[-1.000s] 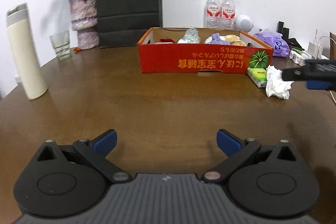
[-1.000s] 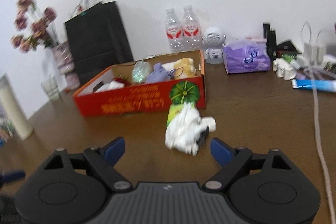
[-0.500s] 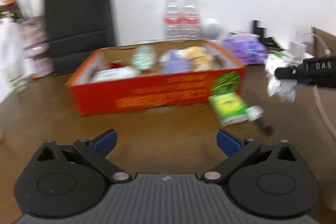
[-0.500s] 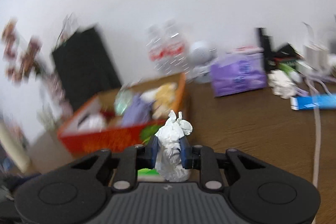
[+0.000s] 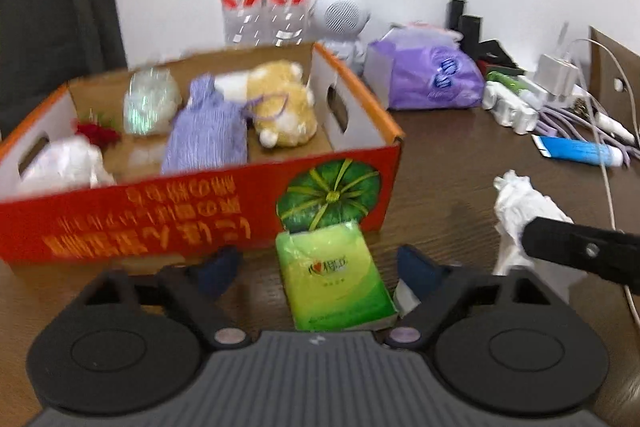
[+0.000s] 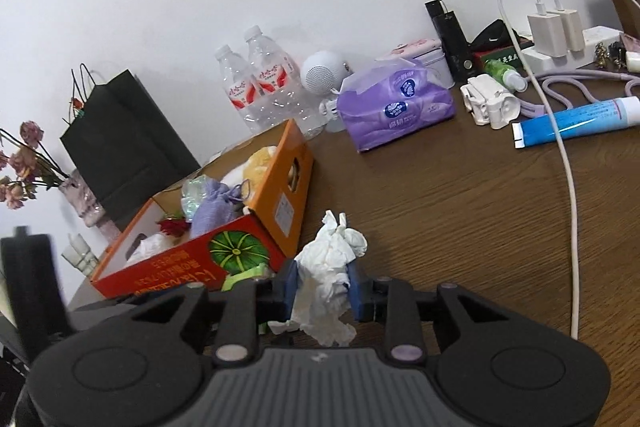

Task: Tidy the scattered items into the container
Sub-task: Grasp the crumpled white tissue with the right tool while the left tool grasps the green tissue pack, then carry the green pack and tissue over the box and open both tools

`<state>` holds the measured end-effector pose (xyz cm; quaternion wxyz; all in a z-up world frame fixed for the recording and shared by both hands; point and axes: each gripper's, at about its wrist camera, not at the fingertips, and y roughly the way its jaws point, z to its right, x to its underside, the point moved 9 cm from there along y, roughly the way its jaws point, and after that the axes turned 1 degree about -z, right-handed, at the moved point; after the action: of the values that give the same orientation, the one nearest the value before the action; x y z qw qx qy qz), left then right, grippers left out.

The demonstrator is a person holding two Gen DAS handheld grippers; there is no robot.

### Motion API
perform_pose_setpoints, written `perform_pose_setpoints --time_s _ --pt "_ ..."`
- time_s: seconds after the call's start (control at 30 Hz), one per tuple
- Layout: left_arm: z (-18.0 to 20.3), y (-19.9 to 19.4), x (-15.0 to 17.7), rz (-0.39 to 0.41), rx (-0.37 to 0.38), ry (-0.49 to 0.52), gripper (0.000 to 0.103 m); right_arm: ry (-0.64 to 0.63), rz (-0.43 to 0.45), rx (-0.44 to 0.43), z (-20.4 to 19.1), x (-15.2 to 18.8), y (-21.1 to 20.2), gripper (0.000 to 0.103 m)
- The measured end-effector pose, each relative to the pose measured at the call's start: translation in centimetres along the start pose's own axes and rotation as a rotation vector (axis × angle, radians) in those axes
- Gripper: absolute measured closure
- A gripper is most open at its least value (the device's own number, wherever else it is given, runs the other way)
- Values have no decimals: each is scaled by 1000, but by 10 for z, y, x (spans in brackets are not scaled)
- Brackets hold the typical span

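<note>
While your right hand-held gripper [image 6: 322, 286] clamps crumpled tissue [image 6: 329, 269] above surface [image 6: 460, 227], left hand-held gripper [image 5: 318, 269], fingers apart, straddles green tissue pack [image 5: 336, 285] beside red box [image 5: 160, 211].

I'm looking over a brown wooden table [image 6: 460, 227] — an orange cardboard box [image 5: 168, 223] is sitting on it, a green tissue pack [image 5: 336, 283] lying against its front. Farther back, two water bottles [image 6: 260, 87], a purple tissue pack [image 6: 400, 111] and a blue tube [image 6: 576, 121] are resting — a white cable [image 6: 570, 187] trailing across.
</note>
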<state>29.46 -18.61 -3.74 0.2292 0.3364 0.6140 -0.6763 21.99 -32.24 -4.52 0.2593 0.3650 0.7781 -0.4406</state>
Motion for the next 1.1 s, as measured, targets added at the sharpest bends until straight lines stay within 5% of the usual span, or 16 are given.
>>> perform_pose_setpoints --time_s 0.07,0.3,0.5,0.63,0.87,1.0,1.1 --pt "-6 0 2 19 -19 -32 55 -4 -13 0 -1 2 2 75" --pt "-40 -39 16 53 -39 -93 56 -91 -49 -26 -22 14 7 75" --pt "-88 -111 75 74 -138 -36 56 -311 -86 -81 -69 39 7 75" --pt "-118 -153 113 63 -199 -67 56 -417 -155 -167 -114 71 1 75" --pt "-137 -209 157 79 -231 -77 56 -528 -258 -143 -174 152 -58 73" --pt "-130 -224 183 65 -188 -109 56 -490 -237 -104 -177 180 -99 64" --pt "-125 -235 198 84 -193 -98 56 -457 -160 -43 -174 189 -121 37"
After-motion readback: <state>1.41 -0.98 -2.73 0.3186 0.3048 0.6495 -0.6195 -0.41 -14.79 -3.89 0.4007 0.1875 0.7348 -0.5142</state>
